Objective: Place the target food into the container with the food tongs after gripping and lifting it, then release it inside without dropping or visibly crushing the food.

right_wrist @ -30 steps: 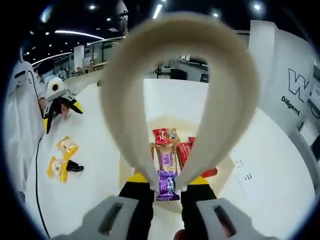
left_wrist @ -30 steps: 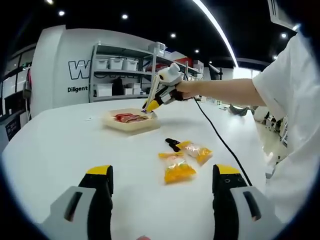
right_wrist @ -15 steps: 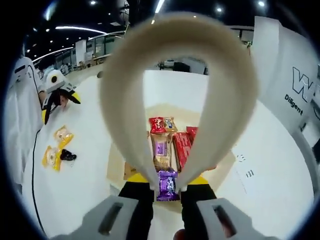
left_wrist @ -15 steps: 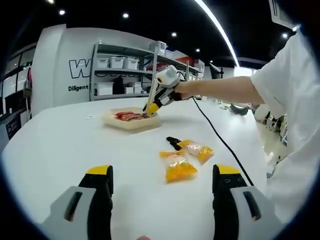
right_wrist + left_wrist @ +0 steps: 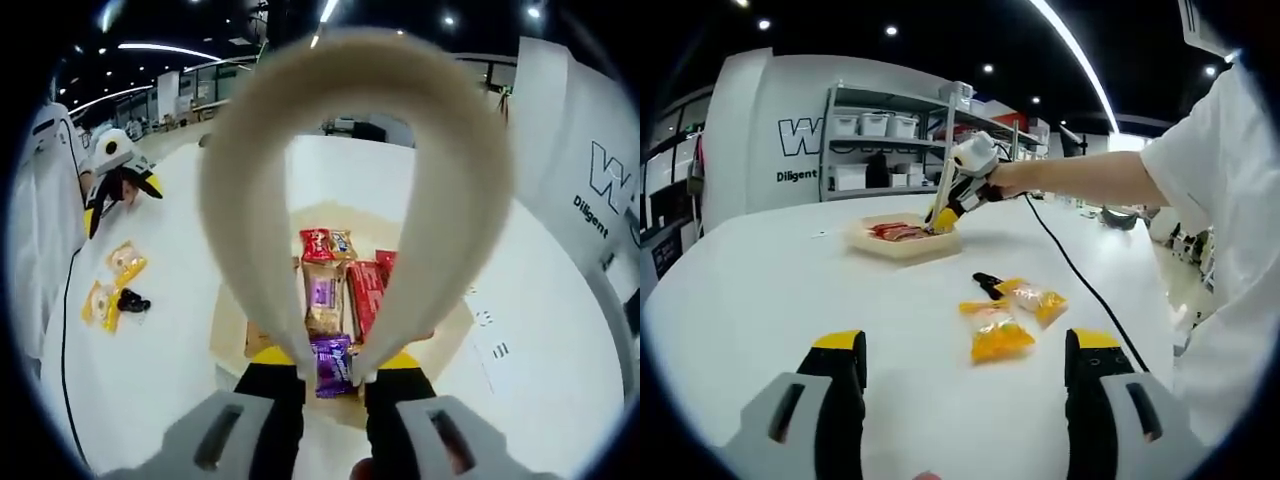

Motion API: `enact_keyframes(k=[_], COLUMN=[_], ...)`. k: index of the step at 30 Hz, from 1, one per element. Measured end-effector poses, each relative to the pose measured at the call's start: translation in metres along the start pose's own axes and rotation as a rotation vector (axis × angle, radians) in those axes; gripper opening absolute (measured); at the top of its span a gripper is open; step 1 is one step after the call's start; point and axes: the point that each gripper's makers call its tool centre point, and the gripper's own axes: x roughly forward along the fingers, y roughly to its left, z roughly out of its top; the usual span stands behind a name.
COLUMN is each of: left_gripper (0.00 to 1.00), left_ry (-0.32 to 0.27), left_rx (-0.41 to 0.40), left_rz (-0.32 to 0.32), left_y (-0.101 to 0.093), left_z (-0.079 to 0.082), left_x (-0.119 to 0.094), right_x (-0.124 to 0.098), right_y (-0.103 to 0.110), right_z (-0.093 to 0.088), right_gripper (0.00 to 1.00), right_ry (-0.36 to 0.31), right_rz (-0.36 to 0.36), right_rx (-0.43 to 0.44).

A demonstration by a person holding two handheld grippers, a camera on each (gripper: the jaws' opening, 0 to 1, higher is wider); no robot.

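Right gripper [image 5: 335, 375] is clenched on the tongs [image 5: 350, 190], whose tips pinch a purple snack [image 5: 333, 365] just above the tray [image 5: 232, 335]. Lower until it touches the snacks inside, then ease the squeeze slowly. Left gripper [image 5: 965, 375] hangs released over the worktop [image 5: 760, 300].

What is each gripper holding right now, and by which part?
The right gripper squeezes the cream food tongs near their tips, which pinch a purple snack packet by its sides over the tray. The left gripper is open, holding nothing.
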Motion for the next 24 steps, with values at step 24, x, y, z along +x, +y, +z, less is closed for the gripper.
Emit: enact_keyframes(k=[24], left_gripper=[0.80], left_ry=[-0.015], left_rx=[0.001], left_rz=[-0.012], left_y=[-0.006], left_z=[0.002], left_x=[-0.001], right_x=[-0.040], right_y=[0.020], right_z=[0.026], right_gripper=[0.17], right_ry=[-0.130], right_rz=[-0.054], right_rx=[0.033])
